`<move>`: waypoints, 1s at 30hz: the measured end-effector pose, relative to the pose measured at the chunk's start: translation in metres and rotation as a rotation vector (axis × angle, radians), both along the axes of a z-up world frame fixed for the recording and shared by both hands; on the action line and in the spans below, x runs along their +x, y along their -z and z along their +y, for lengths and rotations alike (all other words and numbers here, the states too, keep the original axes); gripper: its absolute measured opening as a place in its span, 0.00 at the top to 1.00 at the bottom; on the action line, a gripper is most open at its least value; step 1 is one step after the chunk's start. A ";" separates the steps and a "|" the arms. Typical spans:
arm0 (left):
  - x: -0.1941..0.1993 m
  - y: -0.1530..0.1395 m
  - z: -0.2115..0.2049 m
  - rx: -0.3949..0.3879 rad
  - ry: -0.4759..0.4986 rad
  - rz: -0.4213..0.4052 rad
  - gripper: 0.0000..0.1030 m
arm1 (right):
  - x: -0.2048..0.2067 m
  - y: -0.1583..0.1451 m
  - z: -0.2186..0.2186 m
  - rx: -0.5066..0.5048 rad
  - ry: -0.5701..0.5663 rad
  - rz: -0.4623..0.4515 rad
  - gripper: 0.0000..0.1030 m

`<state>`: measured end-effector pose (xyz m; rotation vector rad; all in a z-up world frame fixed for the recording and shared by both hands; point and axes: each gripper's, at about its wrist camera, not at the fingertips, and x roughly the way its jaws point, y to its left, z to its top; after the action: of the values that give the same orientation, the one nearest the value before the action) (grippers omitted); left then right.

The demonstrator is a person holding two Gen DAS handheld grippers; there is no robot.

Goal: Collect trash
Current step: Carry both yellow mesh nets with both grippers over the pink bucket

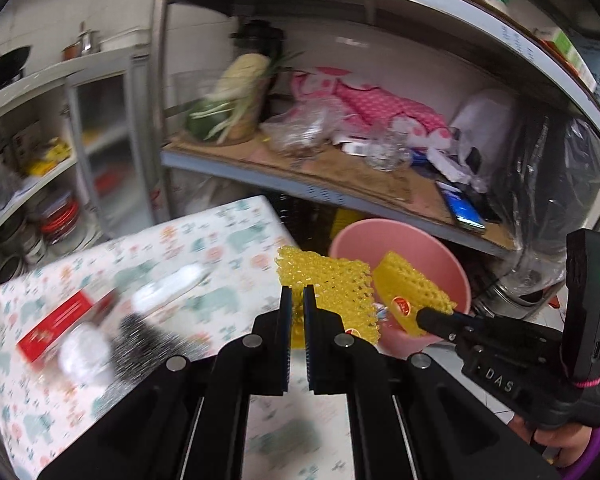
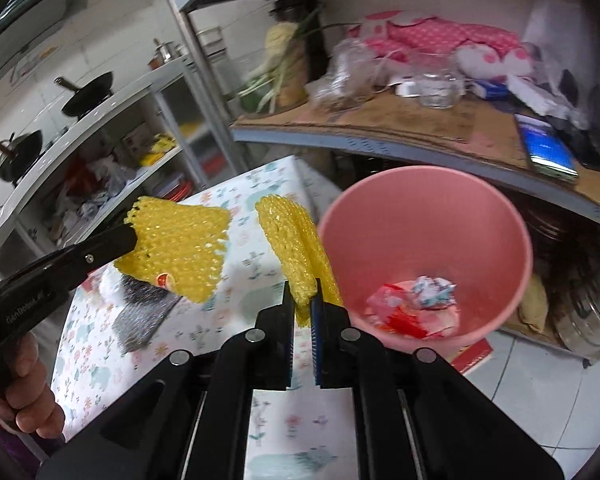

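Both grippers pinch yellow foam nets, the left gripper [image 1: 298,294] on one net [image 1: 332,284], the right gripper [image 2: 302,292] on another [image 2: 296,240], beside the pink bin [image 2: 420,200]; best carry each squarely over the rim before letting go.

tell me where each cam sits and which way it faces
Left wrist: on the left gripper, angled down over the table toward the pink bin; shows its foam net, the right gripper, a hand.
Right wrist: on the right gripper, angled down at the bin; shows its net, the left gripper, a hand.
Shared: table, bin, shelf, both nets.
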<state>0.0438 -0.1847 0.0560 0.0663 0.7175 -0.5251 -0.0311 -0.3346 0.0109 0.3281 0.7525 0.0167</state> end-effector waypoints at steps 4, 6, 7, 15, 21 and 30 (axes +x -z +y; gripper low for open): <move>0.007 0.000 -0.034 0.003 0.050 -0.004 0.95 | -0.002 0.002 -0.023 -0.001 0.057 0.002 0.93; 0.008 0.001 -0.047 0.005 0.073 -0.005 0.95 | -0.002 0.003 -0.033 0.000 0.078 0.007 0.93; 0.009 0.003 -0.055 0.008 0.086 -0.004 0.95 | -0.002 0.004 -0.037 0.001 0.089 0.009 0.93; 0.019 0.013 -0.100 0.033 0.155 0.009 0.95 | 0.004 0.016 -0.064 0.003 0.146 0.035 0.93; 0.030 0.026 -0.117 0.049 0.167 0.031 0.95 | 0.013 0.026 -0.075 -0.007 0.168 0.057 0.93; 0.040 0.051 -0.137 0.077 0.205 0.062 0.95 | 0.023 0.041 -0.084 -0.022 0.183 0.091 0.93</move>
<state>0.0840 -0.3217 0.0051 0.1982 0.7961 -0.6980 -0.0084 -0.4184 -0.0301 0.3781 0.8100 -0.1801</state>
